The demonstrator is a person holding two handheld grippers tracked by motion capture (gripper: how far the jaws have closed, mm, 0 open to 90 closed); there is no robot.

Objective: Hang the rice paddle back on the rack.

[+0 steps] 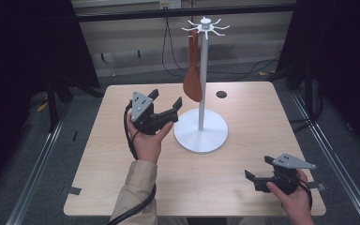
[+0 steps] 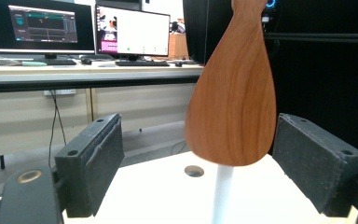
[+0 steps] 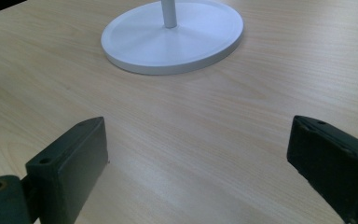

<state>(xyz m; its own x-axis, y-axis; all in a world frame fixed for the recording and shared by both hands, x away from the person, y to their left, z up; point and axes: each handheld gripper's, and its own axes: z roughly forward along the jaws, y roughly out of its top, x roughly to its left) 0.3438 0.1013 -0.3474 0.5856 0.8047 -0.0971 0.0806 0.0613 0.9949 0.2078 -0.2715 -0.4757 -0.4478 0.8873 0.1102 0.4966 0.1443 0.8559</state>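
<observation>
A brown wooden spatula (image 1: 193,79) hangs from a hook at the top of a white rack (image 1: 203,65), whose round base (image 1: 200,133) stands mid-table. My left gripper (image 1: 166,98) is raised just left of the spatula's blade, its jaws wide apart. In the left gripper view the blade (image 2: 233,93) hangs ahead between the two pads (image 2: 95,163), touching neither, with the rack's pole (image 2: 221,196) below it. My right gripper (image 1: 258,167) rests low near the table's front right corner, open and holding nothing. Its view looks over bare tabletop toward the rack's base (image 3: 172,35).
A small dark round hole (image 1: 221,94) sits in the light wooden table (image 1: 243,154) behind the rack. Dark tape tabs (image 1: 73,190) stick out at the front corners. Beyond the table a desk holds monitors (image 2: 133,32), and cables (image 1: 168,56) hang down.
</observation>
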